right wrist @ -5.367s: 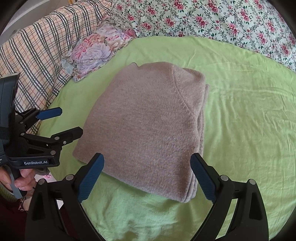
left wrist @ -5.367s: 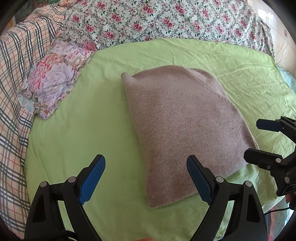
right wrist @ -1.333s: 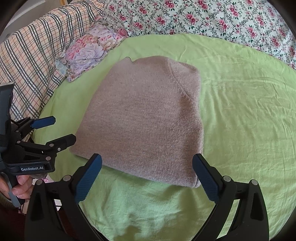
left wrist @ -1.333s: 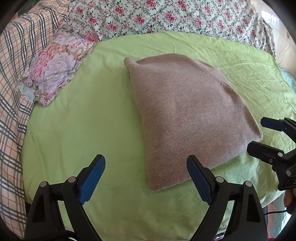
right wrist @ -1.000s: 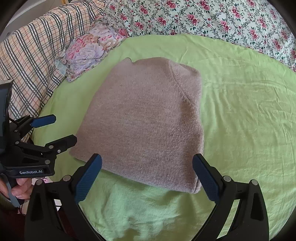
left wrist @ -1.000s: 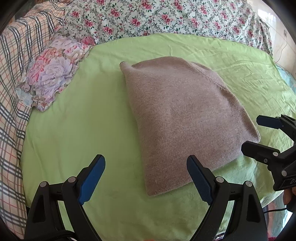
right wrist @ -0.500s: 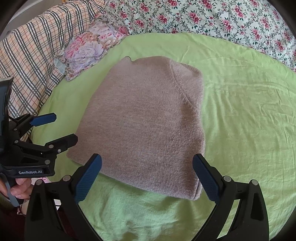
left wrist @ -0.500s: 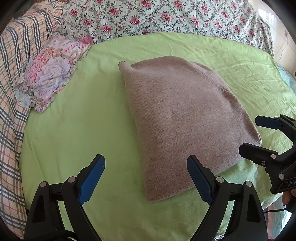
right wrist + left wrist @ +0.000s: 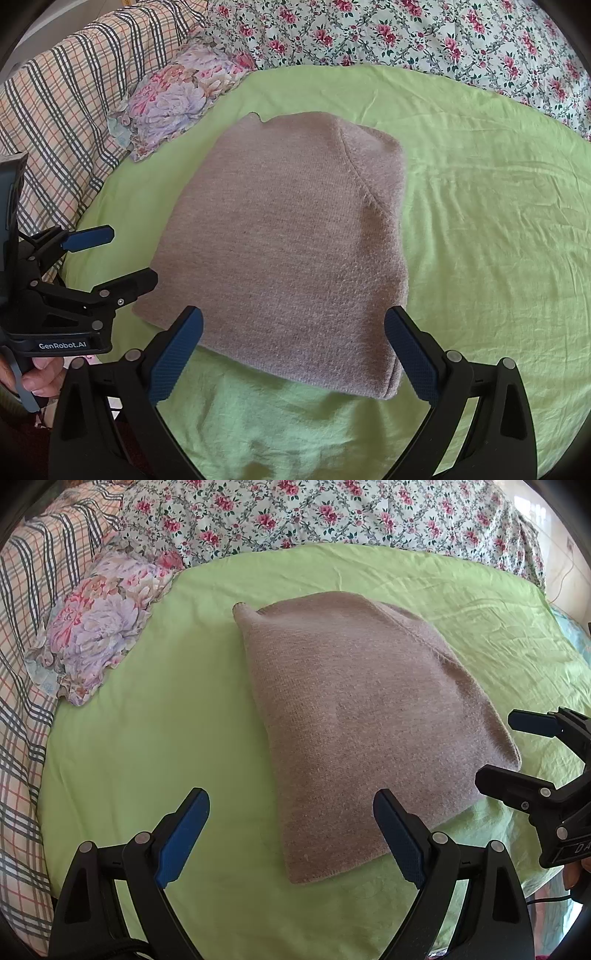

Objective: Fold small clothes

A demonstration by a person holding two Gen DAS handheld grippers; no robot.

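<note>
A folded taupe knit sweater lies flat on the green sheet; it also shows in the right wrist view. My left gripper is open and empty, hovering over the sweater's near left corner; it also shows in the right wrist view. My right gripper is open and empty above the sweater's near edge. It also shows in the left wrist view beside the sweater's right corner. Neither gripper touches the sweater.
A floral pillow lies at the left of the sheet, beside a plaid quilt. A rose-print cover runs along the back. The bed's near edge drops off below the grippers. The green sheet stretches right of the sweater.
Both grippers have stayed open over the folded sweater. The views have drifted only slightly; the sweater has kept its shape and place.
</note>
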